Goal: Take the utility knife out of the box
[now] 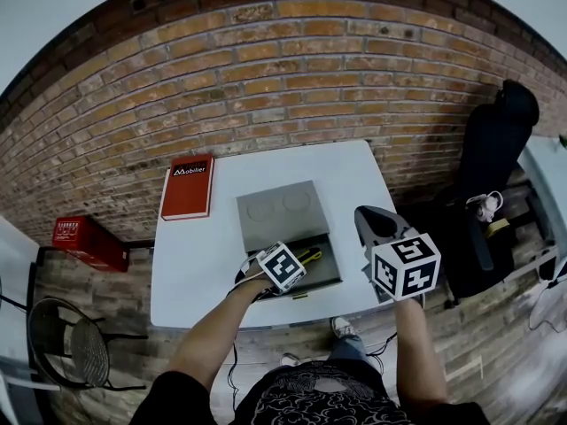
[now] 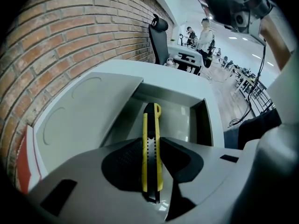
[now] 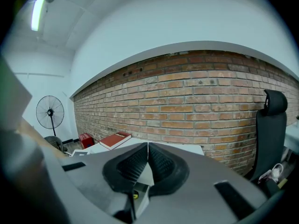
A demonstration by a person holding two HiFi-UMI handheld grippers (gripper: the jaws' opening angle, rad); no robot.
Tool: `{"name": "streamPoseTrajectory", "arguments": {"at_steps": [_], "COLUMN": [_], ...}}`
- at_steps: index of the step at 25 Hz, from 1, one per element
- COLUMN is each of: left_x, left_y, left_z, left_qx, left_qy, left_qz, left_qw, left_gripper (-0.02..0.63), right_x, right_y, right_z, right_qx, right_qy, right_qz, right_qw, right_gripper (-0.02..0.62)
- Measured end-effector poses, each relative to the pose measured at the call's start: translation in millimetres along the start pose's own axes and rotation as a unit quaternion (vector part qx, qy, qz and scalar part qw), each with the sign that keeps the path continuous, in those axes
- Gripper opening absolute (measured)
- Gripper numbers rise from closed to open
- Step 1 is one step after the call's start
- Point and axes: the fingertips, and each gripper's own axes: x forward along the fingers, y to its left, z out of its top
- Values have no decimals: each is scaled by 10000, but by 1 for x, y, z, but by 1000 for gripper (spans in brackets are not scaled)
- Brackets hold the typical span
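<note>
Right tool point(image 3: 147, 148) closed, empty, left tool point(image 2: 152, 154) clamped on yellow utility knife point(image 2: 152, 120) inside grey box point(image 1: 282, 212) on white table point(image 1: 195, 264)

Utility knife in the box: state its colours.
Yellow sides with a black centre; the utility knife shows best in the left gripper view.

Glossy yellow-and-black plastic utility knife point(image 2: 151, 139), matt grey box point(image 1: 282, 215), smooth white table point(image 1: 204, 268), rough brick wall point(image 1: 266, 78)

"Mobilier" is printed in white on the black label of the book point(image 1: 187, 187), at ten o'clock from the box point(image 1: 282, 212). White print on the red crate point(image 1: 81, 235) cannot be read.
</note>
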Motion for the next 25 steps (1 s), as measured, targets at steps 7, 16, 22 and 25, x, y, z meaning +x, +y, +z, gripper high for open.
{"name": "streamPoseTrajectory", "arguments": {"at_steps": [7,16,22,25], "left_x": [-4,-24,-54,-70], "left_y": [-3,-2,9,17], "left_z": [2,12,31,40], "left_qx": [69,40,-118,-236], "left_qy": [-124,-519,-1041,-1322], "left_qz": [142,391,703,866], "left_qw": [9998,9979,9920,9872], "left_gripper": [127,127,127,127], "right_x": [0,5,11,14], "right_y": [2,3,7,10], "right_z": [2,1,7,9], "right_qx": [-14,8,-15,-22], "right_qy": [-5,-10,-57,-71], "right_qz": [16,81,185,230], "right_qw": [10000,10000,9998,9997], "right_gripper": [20,20,20,20]}}
